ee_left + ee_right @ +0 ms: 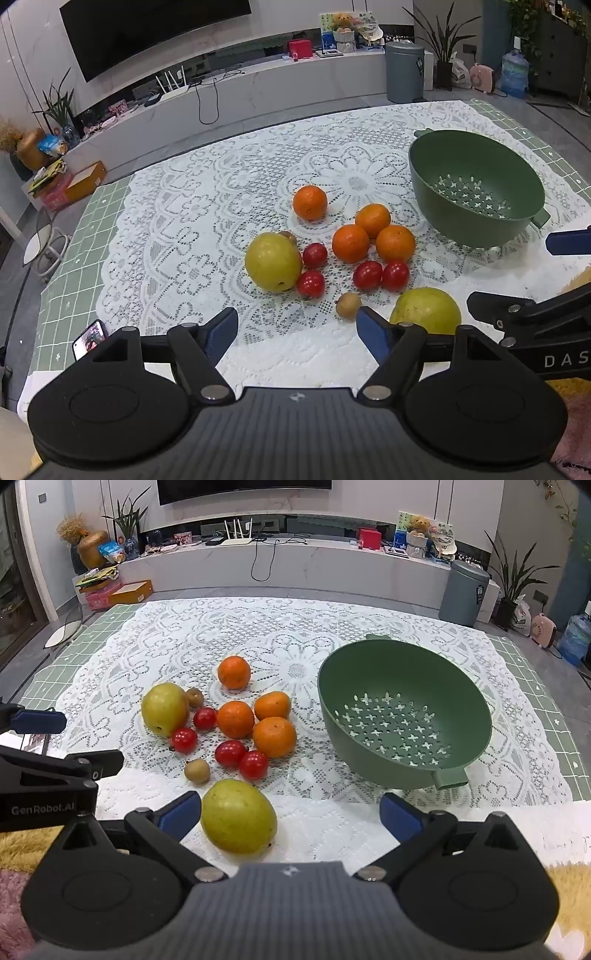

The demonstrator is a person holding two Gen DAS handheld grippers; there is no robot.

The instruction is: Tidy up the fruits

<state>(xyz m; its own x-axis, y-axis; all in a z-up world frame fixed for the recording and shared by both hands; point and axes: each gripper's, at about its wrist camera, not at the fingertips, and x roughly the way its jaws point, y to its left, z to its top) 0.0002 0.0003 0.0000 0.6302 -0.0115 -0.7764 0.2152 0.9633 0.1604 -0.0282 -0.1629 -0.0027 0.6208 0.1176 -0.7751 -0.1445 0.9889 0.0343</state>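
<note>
Currently the near pear (238,816) lies just left of centre inside the spread, empty right gripper (291,818), long axis running near-right to far-left; the left gripper (297,334), likewise spread and empty, sits farther left.

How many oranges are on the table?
4: one orange alone at the back, and three oranges clustered beside the green strainer bowl. None seems hidden.

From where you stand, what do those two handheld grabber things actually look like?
Both match: the left gripper and right gripper each have a ribbed grey body, two round black discs, black hinged linkages with silver rivets, and blue pads on the fingers. White lettering shows on their sides: "GenRobot.AI" on the left one, "DAS" on the right. No cables or sleeves are visible.
</note>
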